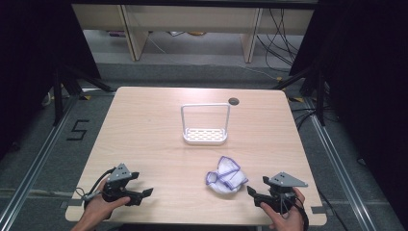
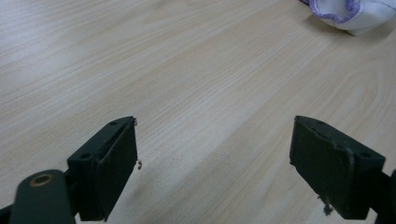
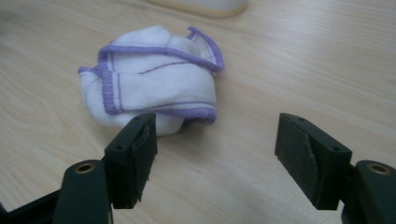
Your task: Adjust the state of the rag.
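A crumpled white cloth with a purple hem point(image 1: 225, 177) lies on the wooden table point(image 1: 154, 139), near the front and right of centre. Behind it stands a white rack with a tall wire handle point(image 1: 205, 125). My right gripper point(image 1: 256, 194) rests at the table's front right, open, its jaws apart just short of the cloth point(image 3: 154, 79) with nothing between them. At the front left my left gripper point(image 1: 142, 195) is open too, over bare wood. In the left gripper view point(image 2: 215, 163) the cloth's edge point(image 2: 348, 11) shows at the top right, far off.
A dark round cable hole point(image 1: 234, 101) sits in the table's back edge right of the rack. Black stands and cables flank the table on the floor. Pale furniture legs stand beyond its far edge. The rack's base point(image 3: 201, 5) peeks in at the top of the right gripper view.
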